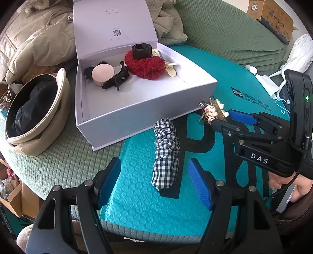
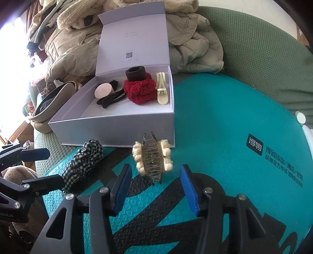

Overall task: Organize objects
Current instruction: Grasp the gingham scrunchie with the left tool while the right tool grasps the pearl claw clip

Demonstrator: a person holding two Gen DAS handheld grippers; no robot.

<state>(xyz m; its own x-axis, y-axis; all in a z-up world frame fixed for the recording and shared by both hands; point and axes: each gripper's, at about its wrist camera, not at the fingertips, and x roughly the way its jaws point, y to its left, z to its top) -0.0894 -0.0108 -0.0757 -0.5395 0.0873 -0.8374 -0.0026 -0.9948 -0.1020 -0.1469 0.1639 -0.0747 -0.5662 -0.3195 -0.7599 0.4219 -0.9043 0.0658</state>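
A black-and-white checked scrunchie [image 1: 166, 154] [image 2: 84, 164] lies on a teal bubble mailer [image 1: 135, 197] [image 2: 215, 121]. My left gripper [image 1: 156, 175] [image 2: 51, 169] is open around its near end, pads apart from it. A clear claw clip with cream flowers [image 2: 152, 158] [image 1: 212, 111] stands on the mailer just in front of my right gripper [image 2: 156, 175] [image 1: 225, 118], which is open and not touching it. Behind both stands an open white box [image 1: 137, 115] [image 2: 117, 129] holding a red scrunchie [image 1: 145, 65] [image 2: 139, 89], a black band, a pink round case, a black claw clip and cream clips.
A beige hat [image 1: 49, 125] with black cloth inside sits left of the box. Padded jackets [image 2: 187, 43] pile up behind it on the green cover. A cardboard box [image 1: 273, 17] and white items [image 1: 299, 52] lie at the far right. A person's hand [image 1: 289, 185] holds the right gripper.
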